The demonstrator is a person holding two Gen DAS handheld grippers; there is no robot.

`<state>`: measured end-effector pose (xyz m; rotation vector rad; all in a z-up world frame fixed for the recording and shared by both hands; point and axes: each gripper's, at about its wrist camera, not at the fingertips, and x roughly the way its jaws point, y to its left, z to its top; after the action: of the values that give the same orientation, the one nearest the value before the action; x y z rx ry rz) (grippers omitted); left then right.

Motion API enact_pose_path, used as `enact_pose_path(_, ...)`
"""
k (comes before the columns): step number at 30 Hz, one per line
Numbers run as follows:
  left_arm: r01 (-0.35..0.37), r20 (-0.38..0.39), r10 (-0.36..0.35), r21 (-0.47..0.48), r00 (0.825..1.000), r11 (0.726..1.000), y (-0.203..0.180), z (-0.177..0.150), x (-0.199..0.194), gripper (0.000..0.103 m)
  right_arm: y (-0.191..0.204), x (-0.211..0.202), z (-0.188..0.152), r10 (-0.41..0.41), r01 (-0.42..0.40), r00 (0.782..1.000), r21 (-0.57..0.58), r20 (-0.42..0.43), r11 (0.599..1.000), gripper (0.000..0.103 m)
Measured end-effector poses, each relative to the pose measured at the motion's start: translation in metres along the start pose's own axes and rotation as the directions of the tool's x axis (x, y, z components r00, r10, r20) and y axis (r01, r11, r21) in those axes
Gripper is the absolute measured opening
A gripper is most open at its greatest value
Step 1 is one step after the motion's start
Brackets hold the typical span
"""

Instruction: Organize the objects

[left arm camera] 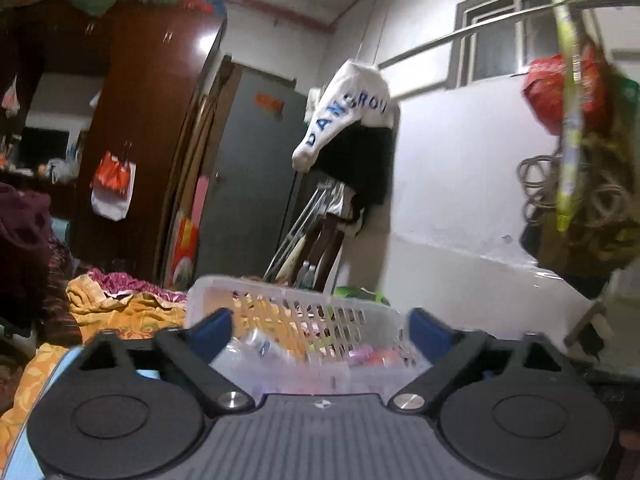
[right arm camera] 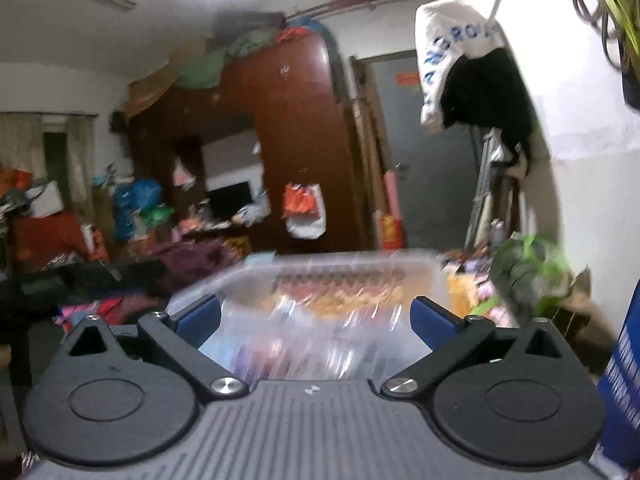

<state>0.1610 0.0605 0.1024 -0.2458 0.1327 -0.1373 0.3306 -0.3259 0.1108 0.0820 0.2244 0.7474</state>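
A white slotted plastic basket [left arm camera: 256, 292] sits on the bed just beyond my left gripper [left arm camera: 320, 322], with a clear bottle [left arm camera: 256, 346] and small pink items inside. The left gripper's blue-padded fingers [left arm camera: 212, 326] stand wide apart, and nothing is pressed between them. In the right wrist view the same basket [right arm camera: 340, 266] looks blurred, with jumbled clear and pink things in it. My right gripper [right arm camera: 316, 316] is also open in front of the basket, its blue pads [right arm camera: 430, 322] clear of the rim.
Orange and patterned bedding [left arm camera: 116, 312] lies left of the basket. A brown wardrobe [left arm camera: 148, 120], a grey door [left arm camera: 252, 160] and hanging white and black clothes [left arm camera: 352, 120] stand behind. A green leafy plant [right arm camera: 528, 268] and a blue box [right arm camera: 624, 380] are at the right.
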Motion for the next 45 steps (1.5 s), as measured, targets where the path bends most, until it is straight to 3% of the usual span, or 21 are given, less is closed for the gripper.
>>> enact_pose_path(2,0.004,-0.047,-0.003,0.007,0.999,1.000,0.000,-0.022,-0.008,0.102,0.003,0.007,-0.021,0.012,-0.014,0.997,-0.026,-0.080,1.000,0.103)
enact_pose_path(5,0.006,-0.115,-0.008,-0.012,0.993,1.000,0.010,-0.044,-0.001,0.101,0.007,0.025,-0.038,0.041,-0.047,0.991,-0.045,-0.131,0.998,0.102)
enact_pose_path(9,-0.010,-0.157,-0.005,-0.089,0.988,0.996,0.030,-0.055,0.006,0.101,0.017,0.049,-0.044,0.059,-0.075,0.977,-0.070,-0.204,0.995,0.088)
enact_pose_path(10,-0.001,-0.168,-0.015,-0.093,0.986,0.996,0.032,-0.057,0.007,0.101,0.019,0.055,-0.045,0.051,-0.072,0.973,-0.083,-0.225,0.994,0.084)
enact_pose_path(12,-0.001,-0.197,-0.015,-0.076,0.980,0.997,0.030,-0.059,0.015,0.101,0.020,0.057,-0.048,0.050,-0.072,0.962,-0.076,-0.268,0.995,0.063)
enact_pose_path(13,-0.002,-0.209,-0.010,-0.060,0.978,0.998,0.027,-0.060,0.017,0.101,0.021,0.049,-0.052,0.064,-0.082,0.961,-0.053,-0.271,0.995,0.048)
enact_pose_path(18,-0.017,-0.251,0.017,0.003,0.968,1.000,0.009,-0.069,0.028,0.101,0.001,0.013,-0.056,0.015,-0.016,0.979,-0.004,-0.201,1.000,0.047)
enact_pose_path(22,-0.026,-0.328,0.033,0.025,0.944,0.999,-0.005,-0.073,0.046,0.100,-0.017,0.002,-0.060,-0.024,0.027,0.983,0.014,-0.181,1.000,0.048)
enact_pose_path(24,-0.048,-0.351,0.057,0.035,0.935,0.998,-0.010,-0.075,0.051,0.093,-0.022,0.005,-0.064,-0.028,0.033,0.981,0.021,-0.191,0.999,0.048)
enact_pose_path(25,-0.058,-0.341,0.072,0.051,0.937,0.997,-0.012,-0.074,0.050,0.087,-0.023,0.005,-0.067,-0.017,0.024,0.981,0.034,-0.193,0.999,0.048)
enact_pose_path(26,-0.068,-0.326,0.086,0.068,0.941,0.995,-0.012,-0.074,0.049,0.072,-0.024,0.003,-0.067,-0.011,0.018,0.982,0.039,-0.187,0.999,0.048)
enact_pose_path(29,-0.053,-0.294,0.051,0.002,0.954,0.999,0.001,-0.072,0.041,0.071,-0.021,0.003,-0.068,-0.008,0.013,0.986,0.033,-0.169,0.999,0.048)
enact_pose_path(32,-0.042,-0.185,0.034,-0.041,0.982,0.998,0.018,-0.067,0.018,0.071,-0.027,0.004,-0.067,0.002,0.009,0.987,0.065,-0.159,0.998,0.048)
enact_pose_path(34,-0.037,-0.127,0.028,-0.066,0.992,0.997,0.029,-0.064,0.005,0.071,-0.030,0.004,-0.068,0.015,-0.003,0.987,0.079,-0.157,0.997,0.048)
enact_pose_path(39,0.028,-0.087,-0.043,-0.164,0.995,0.986,0.053,-0.065,-0.008,0.071,-0.030,0.001,-0.069,0.013,-0.003,0.990,0.076,-0.138,0.997,0.048)
enact_pose_path(45,0.062,-0.063,-0.074,-0.181,0.995,0.982,0.055,-0.067,-0.007,0.071,-0.029,-0.002,-0.069,0.015,-0.007,0.993,0.073,-0.115,0.997,0.048)
